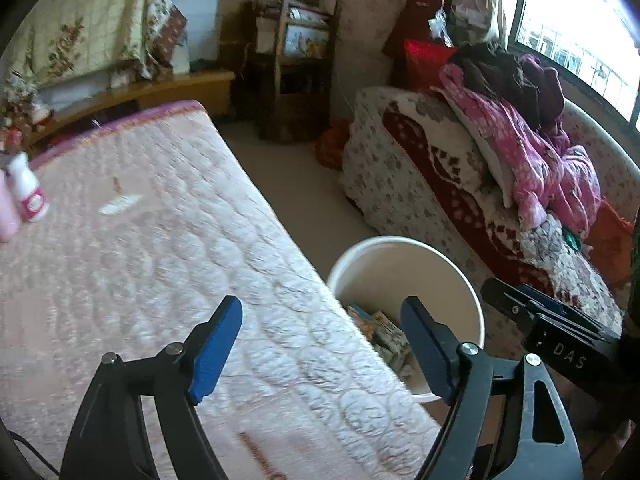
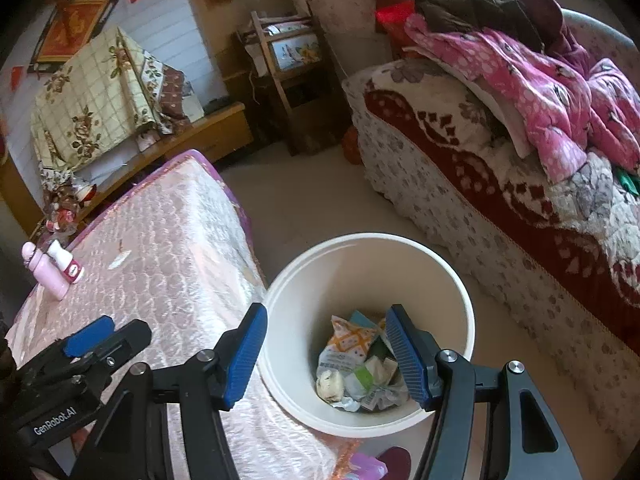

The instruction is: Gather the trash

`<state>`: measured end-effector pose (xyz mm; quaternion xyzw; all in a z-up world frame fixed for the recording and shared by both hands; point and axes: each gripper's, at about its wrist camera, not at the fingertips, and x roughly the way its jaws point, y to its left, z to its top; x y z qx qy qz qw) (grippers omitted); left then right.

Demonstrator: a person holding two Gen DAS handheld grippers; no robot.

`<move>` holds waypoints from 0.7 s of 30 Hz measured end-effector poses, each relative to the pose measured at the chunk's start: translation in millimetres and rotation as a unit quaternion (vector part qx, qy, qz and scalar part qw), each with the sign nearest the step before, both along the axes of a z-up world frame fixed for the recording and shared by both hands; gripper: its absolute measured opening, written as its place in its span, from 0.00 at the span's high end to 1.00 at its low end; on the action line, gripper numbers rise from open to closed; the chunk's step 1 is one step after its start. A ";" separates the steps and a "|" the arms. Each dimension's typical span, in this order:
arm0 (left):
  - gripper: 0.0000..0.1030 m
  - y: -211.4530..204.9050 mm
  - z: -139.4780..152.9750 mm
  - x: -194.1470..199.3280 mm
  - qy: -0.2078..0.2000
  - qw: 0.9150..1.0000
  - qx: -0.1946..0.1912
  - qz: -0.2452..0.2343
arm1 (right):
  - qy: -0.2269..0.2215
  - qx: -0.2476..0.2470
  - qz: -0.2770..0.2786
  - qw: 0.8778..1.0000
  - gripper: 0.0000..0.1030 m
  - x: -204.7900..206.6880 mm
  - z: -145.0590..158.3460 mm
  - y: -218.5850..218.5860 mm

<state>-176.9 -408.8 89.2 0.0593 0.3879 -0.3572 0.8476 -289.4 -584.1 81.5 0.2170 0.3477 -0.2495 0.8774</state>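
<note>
A white bin (image 2: 440, 280) stands on the floor against the bed's corner. It holds crumpled wrappers and packets (image 2: 360, 364). My right gripper (image 2: 326, 352) hangs open above the bin, with nothing between its blue pads. My left gripper (image 1: 320, 344) is open and empty too, straddling the mattress (image 1: 160, 240) edge and the bin (image 1: 400, 264). A small white bottle (image 2: 66, 266) with a pink label stands beside a pink bottle (image 2: 44, 272) at the mattress's far left. The white bottle (image 1: 28, 192) shows blurred in the left wrist view. A pale scrap or mark (image 1: 120, 206) lies on the mattress.
A second bed (image 2: 480, 184) with a patterned cover and piled pink clothes (image 2: 540, 92) runs along the right, under a window. A dark wooden stand (image 2: 292, 80) stands at the back. A bare floor strip (image 2: 312, 200) separates the beds. A low wooden bench (image 1: 160, 88) stands behind the mattress.
</note>
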 end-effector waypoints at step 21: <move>0.20 127.4 65.1 -30.9 -0.133 0.986 -0.013 0.097 | -0.093 -0.051 0.075 0.992 0.36 -10.2 67.0 111.0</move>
